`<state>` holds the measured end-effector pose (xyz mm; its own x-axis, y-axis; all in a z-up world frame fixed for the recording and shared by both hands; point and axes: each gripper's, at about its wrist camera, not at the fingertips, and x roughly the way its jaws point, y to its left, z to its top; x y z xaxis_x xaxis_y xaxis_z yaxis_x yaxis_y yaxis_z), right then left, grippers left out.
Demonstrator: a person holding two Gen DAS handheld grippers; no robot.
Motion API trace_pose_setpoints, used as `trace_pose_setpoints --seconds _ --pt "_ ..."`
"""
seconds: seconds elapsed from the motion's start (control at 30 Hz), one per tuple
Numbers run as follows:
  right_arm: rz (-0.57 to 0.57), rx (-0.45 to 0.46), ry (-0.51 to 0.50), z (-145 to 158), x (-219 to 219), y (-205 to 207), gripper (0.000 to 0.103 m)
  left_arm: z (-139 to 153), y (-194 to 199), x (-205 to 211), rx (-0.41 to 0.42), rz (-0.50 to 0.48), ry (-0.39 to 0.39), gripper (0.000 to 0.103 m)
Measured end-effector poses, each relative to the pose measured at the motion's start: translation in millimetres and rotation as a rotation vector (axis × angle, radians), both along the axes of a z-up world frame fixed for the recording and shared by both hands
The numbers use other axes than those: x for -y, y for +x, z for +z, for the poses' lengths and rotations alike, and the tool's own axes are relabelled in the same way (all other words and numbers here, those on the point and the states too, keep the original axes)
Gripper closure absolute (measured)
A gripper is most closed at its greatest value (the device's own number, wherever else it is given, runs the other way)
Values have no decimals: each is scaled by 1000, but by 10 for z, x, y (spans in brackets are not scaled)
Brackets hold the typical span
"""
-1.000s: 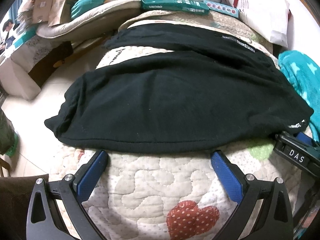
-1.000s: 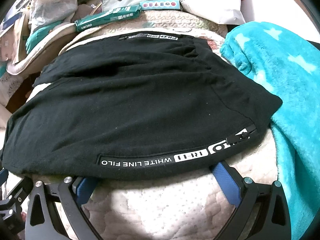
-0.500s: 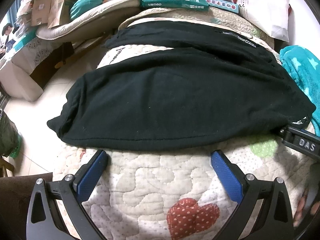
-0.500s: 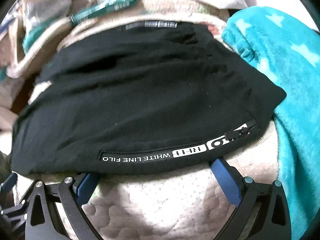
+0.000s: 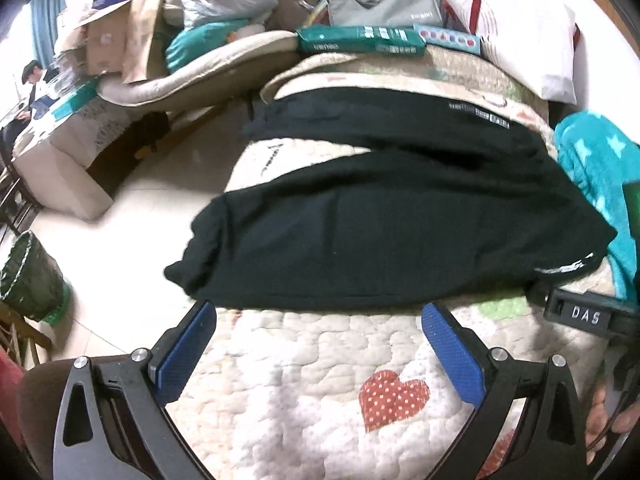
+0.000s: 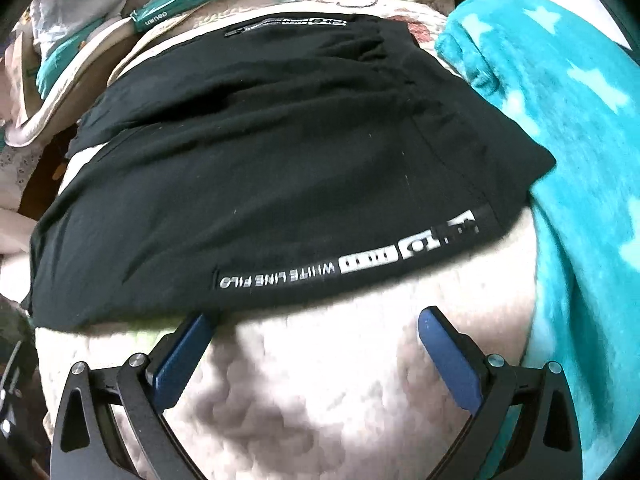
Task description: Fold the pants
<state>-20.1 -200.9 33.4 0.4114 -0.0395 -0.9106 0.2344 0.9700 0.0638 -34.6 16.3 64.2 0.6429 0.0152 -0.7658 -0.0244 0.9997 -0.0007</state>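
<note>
Black pants lie spread on a quilted bed cover, legs pointing left, with a white printed stripe near the hem. They also fill the right wrist view. My left gripper is open and empty, just short of the near edge of one leg. My right gripper is open and empty, just short of the pants edge near the waist; its body shows at the right of the left wrist view.
A teal star blanket lies right of the pants. Green boxes, a grey bag and a white pillow sit at the bed's far end. The floor and a green basket are to the left.
Both grippers have drawn back slightly from the pants edge and lifted a little. The pants lie as before. Both stay open.
</note>
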Motion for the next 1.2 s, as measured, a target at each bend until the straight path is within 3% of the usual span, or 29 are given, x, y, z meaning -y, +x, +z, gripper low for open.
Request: trace_pose_setpoints --seconds 0.47,0.8,0.97,1.2 --pt "7 110 29 343 -12 -285 0 396 -409 40 87 1 17 0" --pt "67 369 -106 952 -107 -663 0 746 -759 -8 186 72 32 0" --pt "63 419 -109 1019 -8 -823 0 977 -993 49 251 113 78 0" --pt "-17 446 -37 1073 224 -931 0 1134 -1149 293 308 77 158 0"
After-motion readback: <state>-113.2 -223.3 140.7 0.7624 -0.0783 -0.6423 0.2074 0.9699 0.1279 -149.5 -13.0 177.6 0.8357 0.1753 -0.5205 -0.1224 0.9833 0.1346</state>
